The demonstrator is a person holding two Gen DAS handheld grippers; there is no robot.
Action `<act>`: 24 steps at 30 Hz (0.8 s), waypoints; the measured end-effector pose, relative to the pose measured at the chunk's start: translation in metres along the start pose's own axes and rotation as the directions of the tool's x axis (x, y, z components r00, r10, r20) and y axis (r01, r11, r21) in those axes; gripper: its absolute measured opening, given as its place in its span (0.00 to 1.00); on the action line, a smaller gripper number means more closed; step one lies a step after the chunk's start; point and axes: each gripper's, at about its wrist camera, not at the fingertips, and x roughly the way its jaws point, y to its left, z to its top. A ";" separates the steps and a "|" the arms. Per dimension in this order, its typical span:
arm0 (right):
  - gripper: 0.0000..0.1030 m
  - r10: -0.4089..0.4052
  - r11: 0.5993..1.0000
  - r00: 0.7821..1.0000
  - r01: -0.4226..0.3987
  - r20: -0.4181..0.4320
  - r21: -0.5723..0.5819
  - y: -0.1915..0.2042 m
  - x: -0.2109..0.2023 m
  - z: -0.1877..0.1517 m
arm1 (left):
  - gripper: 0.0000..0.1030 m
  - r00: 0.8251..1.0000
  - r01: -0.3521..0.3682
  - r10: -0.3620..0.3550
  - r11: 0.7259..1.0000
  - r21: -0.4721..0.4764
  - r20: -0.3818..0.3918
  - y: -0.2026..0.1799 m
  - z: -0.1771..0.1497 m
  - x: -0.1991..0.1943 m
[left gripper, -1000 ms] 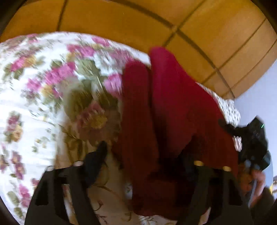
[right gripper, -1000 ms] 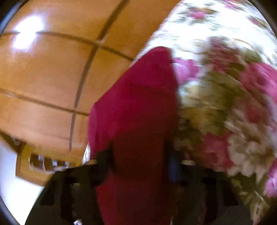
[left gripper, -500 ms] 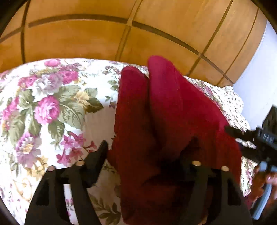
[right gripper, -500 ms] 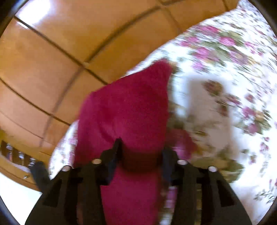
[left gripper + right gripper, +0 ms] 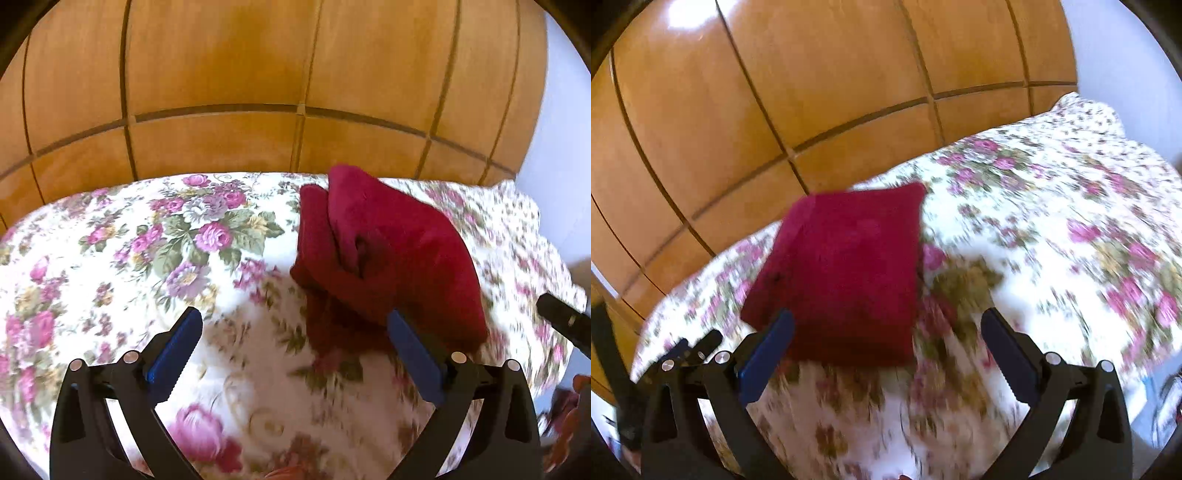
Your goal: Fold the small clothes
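Note:
A dark red garment (image 5: pixel 384 258) lies folded in a thick rectangular bundle on the floral bedspread (image 5: pixel 147 258). In the right wrist view the garment (image 5: pixel 846 273) looks like a flat rectangle near the bed's far edge. My left gripper (image 5: pixel 295 339) is open and empty, drawn back from the garment, with its right finger just in front of the bundle's near edge. My right gripper (image 5: pixel 886 343) is open and empty too, with the garment just beyond its left finger. The tip of the right gripper (image 5: pixel 561 321) shows at the right edge of the left wrist view.
A wooden panelled wardrobe (image 5: pixel 258 92) stands right behind the bed. A pale wall (image 5: pixel 554 129) is at the right. The left gripper (image 5: pixel 687 350) shows at the lower left of the right wrist view. The bedspread (image 5: pixel 1052 221) stretches to the right of the garment.
Both grippers were shut on the red garment and have let go and opened. Both have pulled back, and the garment now rests folded on the bed.

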 end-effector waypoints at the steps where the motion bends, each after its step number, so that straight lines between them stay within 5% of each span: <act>1: 0.98 -0.009 1.000 1.000 0.009 0.008 -0.016 0.002 -0.006 -0.007 | 0.96 1.000 -0.016 0.015 1.000 0.022 0.021 -0.002 -0.005 -0.008; 8: 0.98 -0.079 0.995 0.996 0.082 0.043 -0.063 0.006 -0.021 -0.038 | 0.96 0.994 -0.066 0.056 0.993 0.102 0.097 -0.012 -0.025 -0.044; 24: 0.98 -0.051 0.995 0.998 0.054 0.034 -0.081 0.010 -0.020 -0.042 | 0.96 0.996 -0.056 0.048 0.993 0.101 0.080 -0.015 -0.032 -0.050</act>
